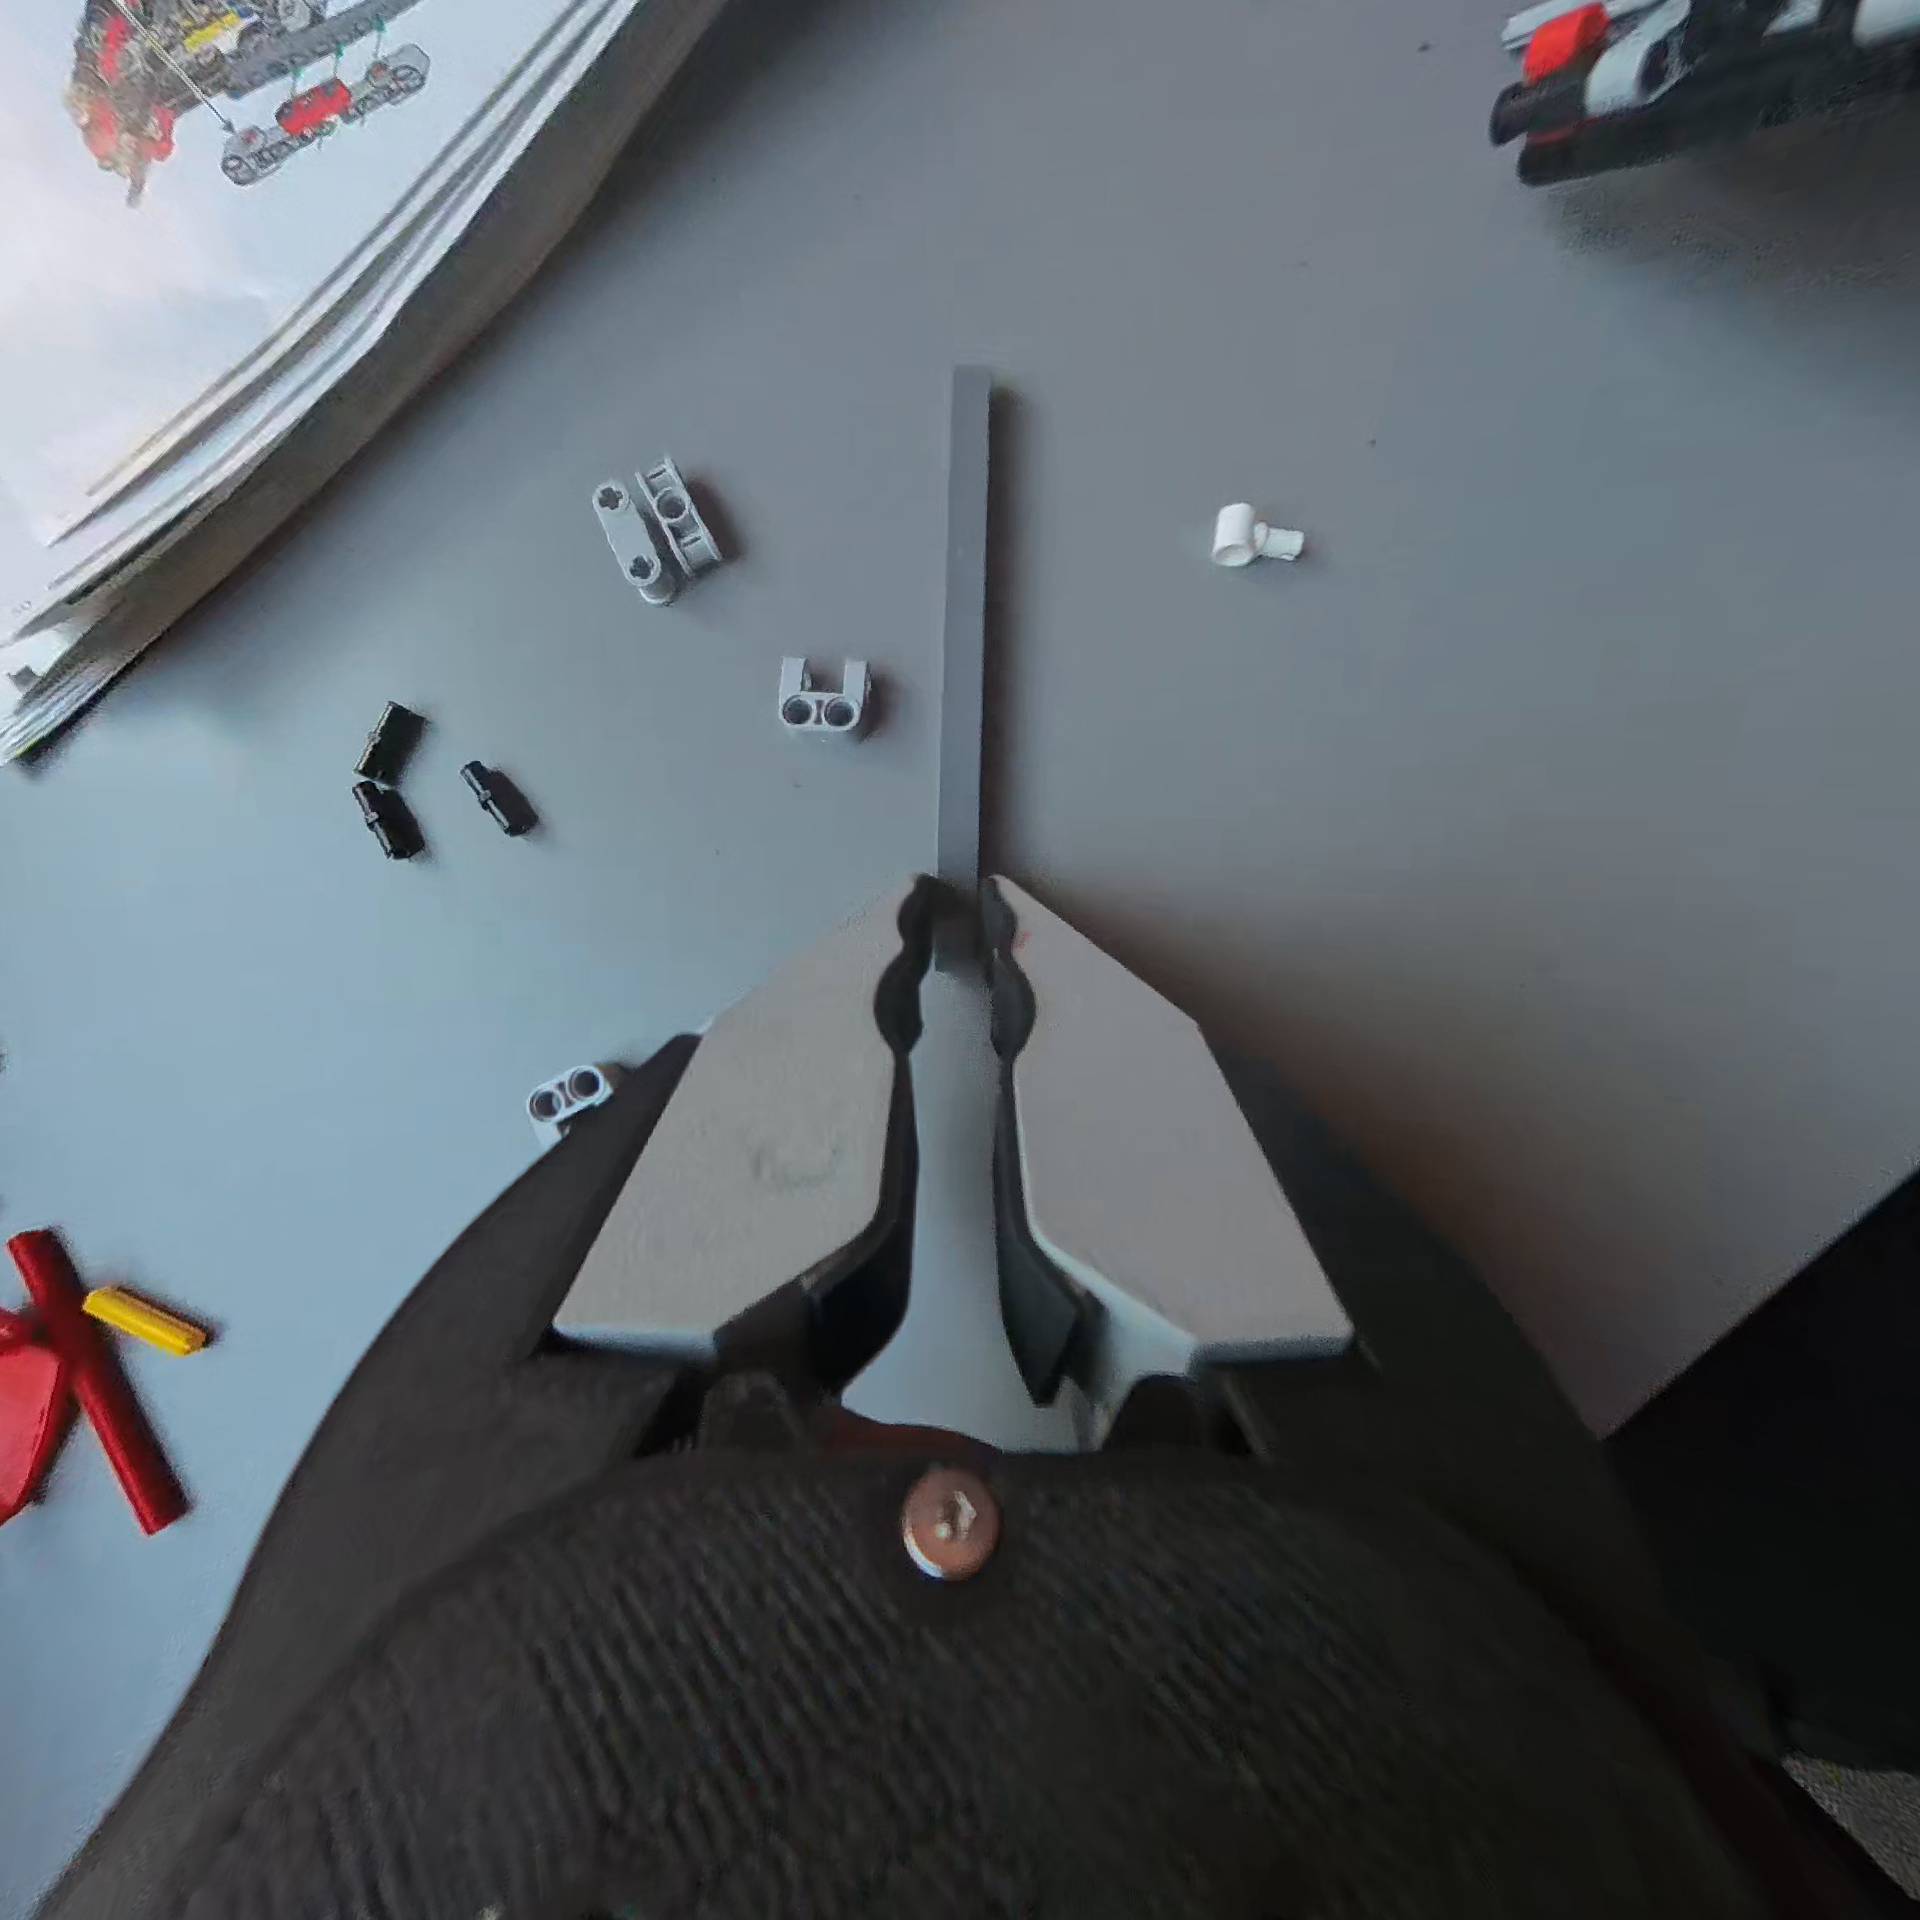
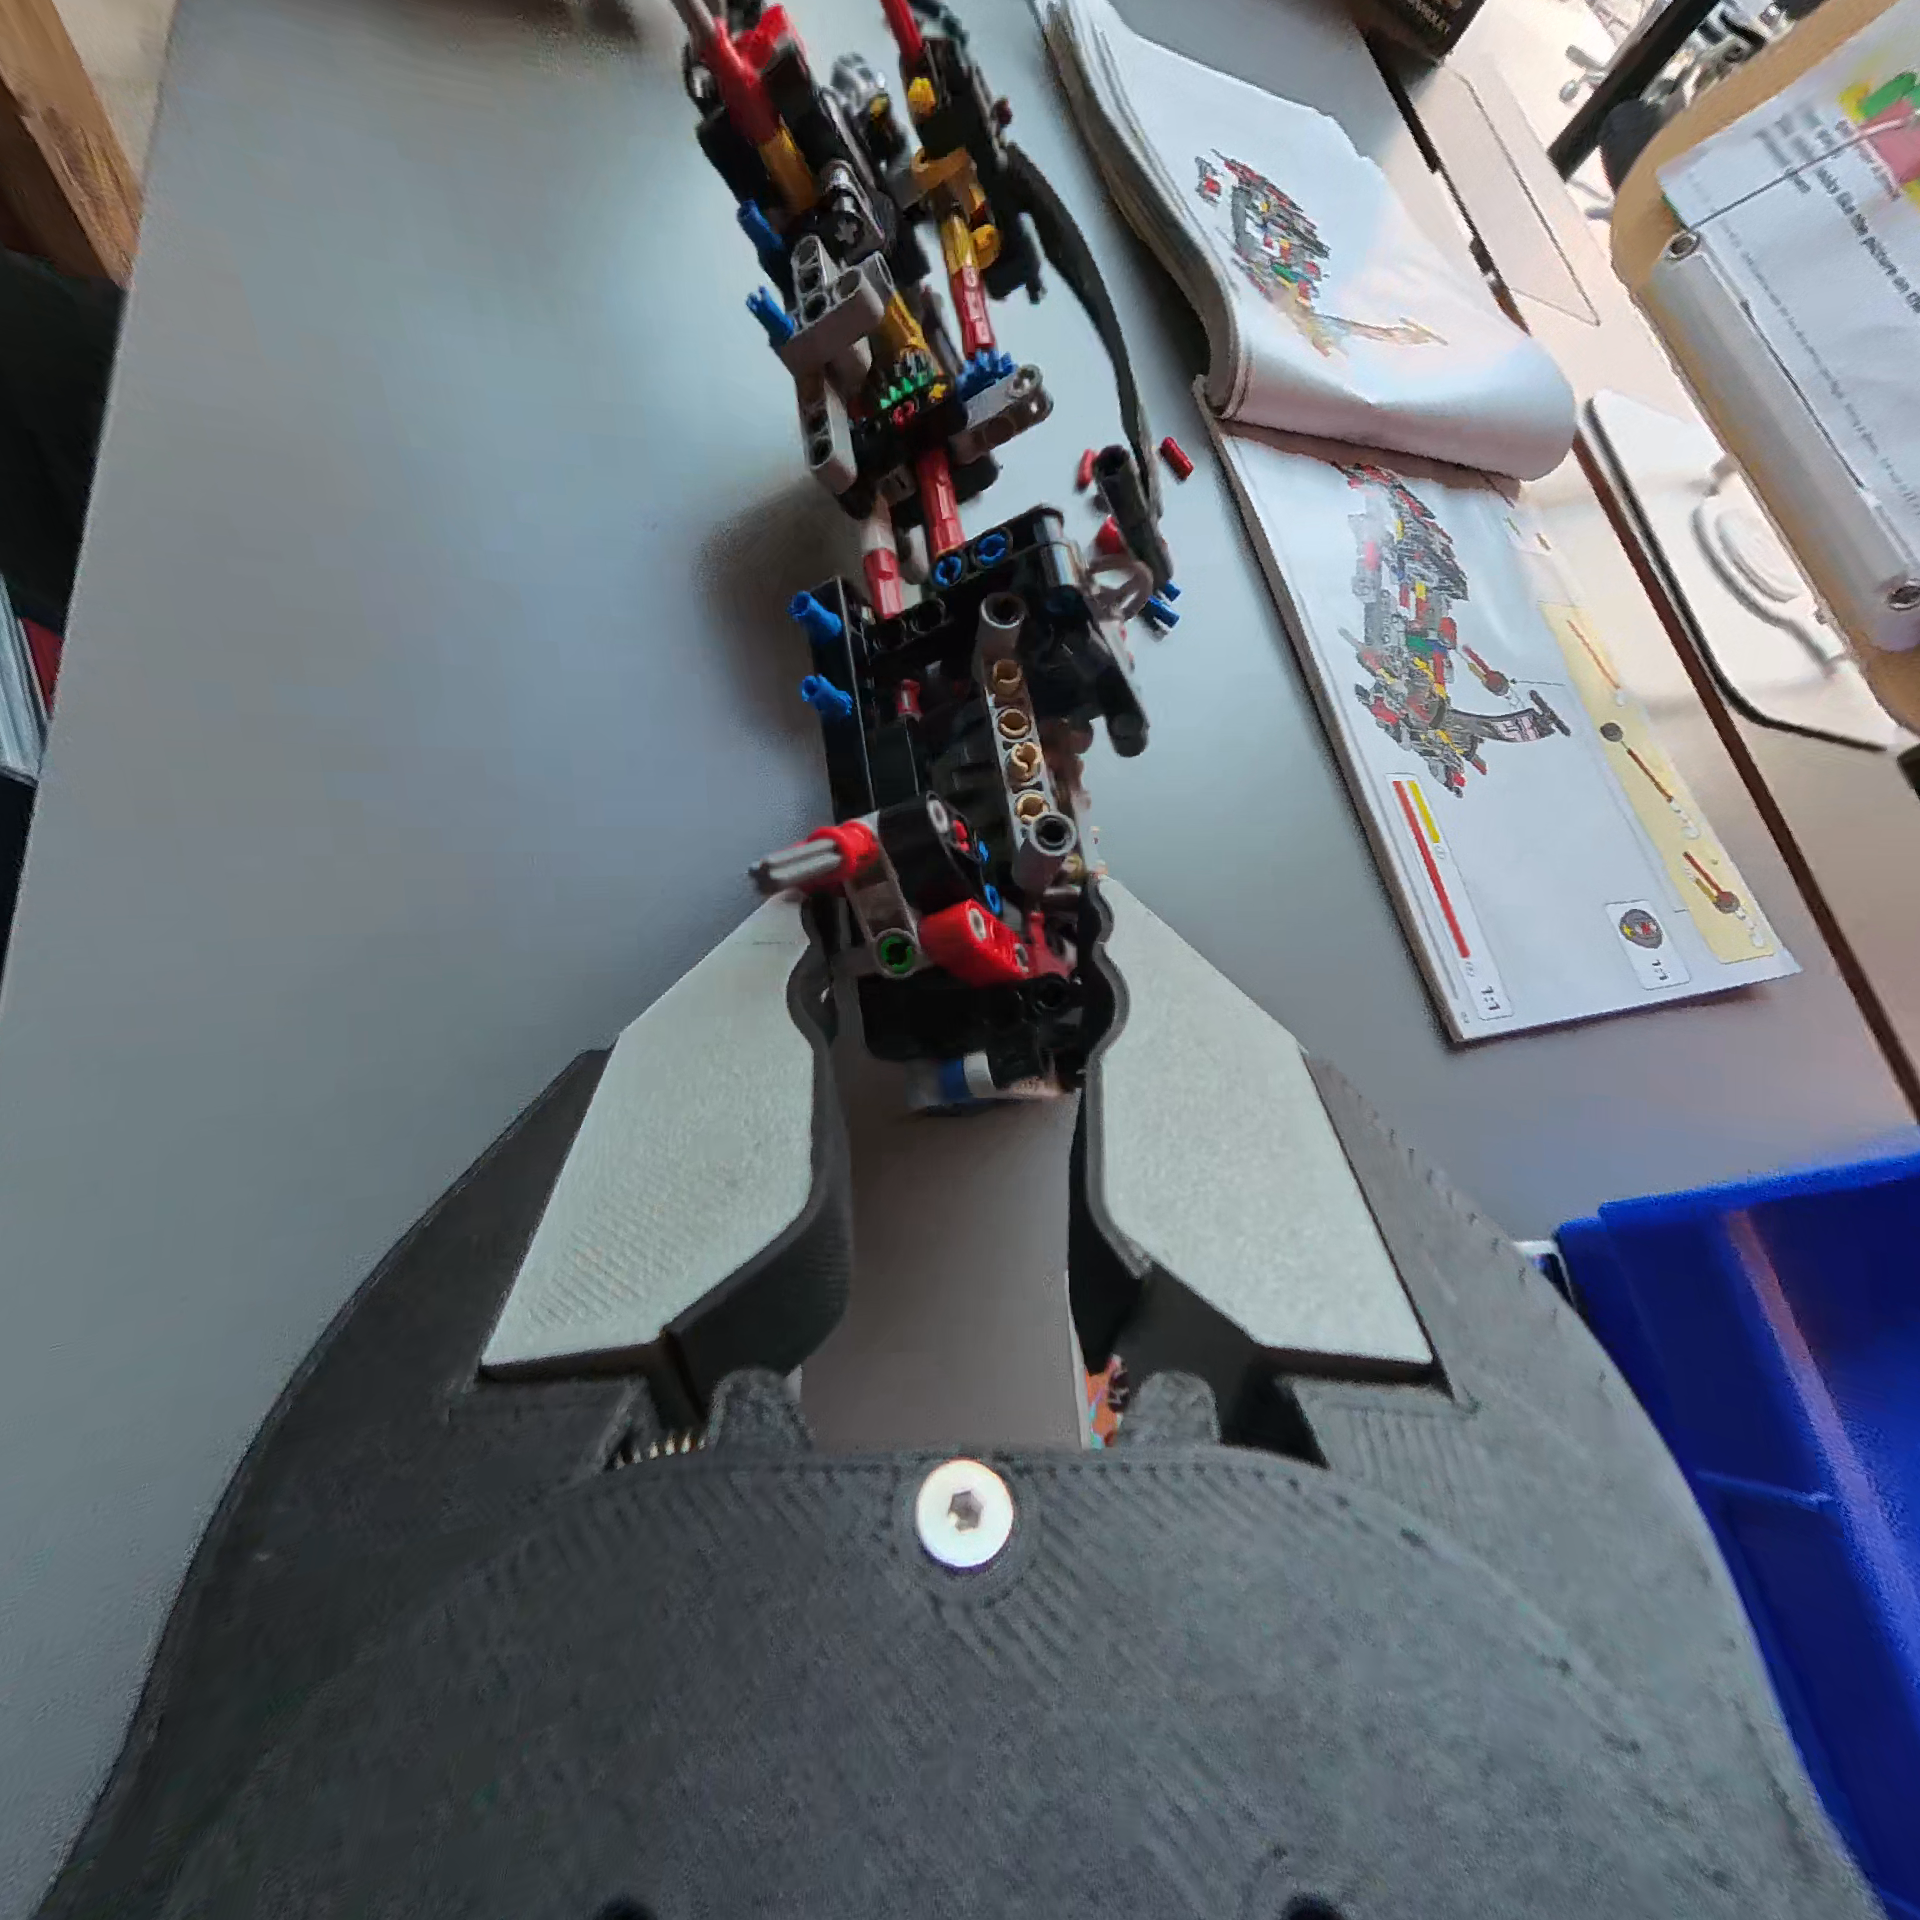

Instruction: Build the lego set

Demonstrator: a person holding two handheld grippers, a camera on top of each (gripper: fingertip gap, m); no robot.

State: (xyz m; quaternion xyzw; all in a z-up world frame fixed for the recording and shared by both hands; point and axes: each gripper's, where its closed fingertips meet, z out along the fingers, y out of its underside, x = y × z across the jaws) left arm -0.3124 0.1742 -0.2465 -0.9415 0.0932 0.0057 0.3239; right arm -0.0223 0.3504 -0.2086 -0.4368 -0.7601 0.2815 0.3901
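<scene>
Your left hand-held gripper (image 1: 961, 920) pinches only the near tip of the long grey beam (image 1: 966, 623); it may pivot. Right hand-held gripper (image 2: 951, 997) clamps the brick model (image 2: 935, 727)'s end; joints may separate.

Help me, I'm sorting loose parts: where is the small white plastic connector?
Left wrist view, right of the long grey bar: the small white plastic connector lies alone on the grey table.
</scene>
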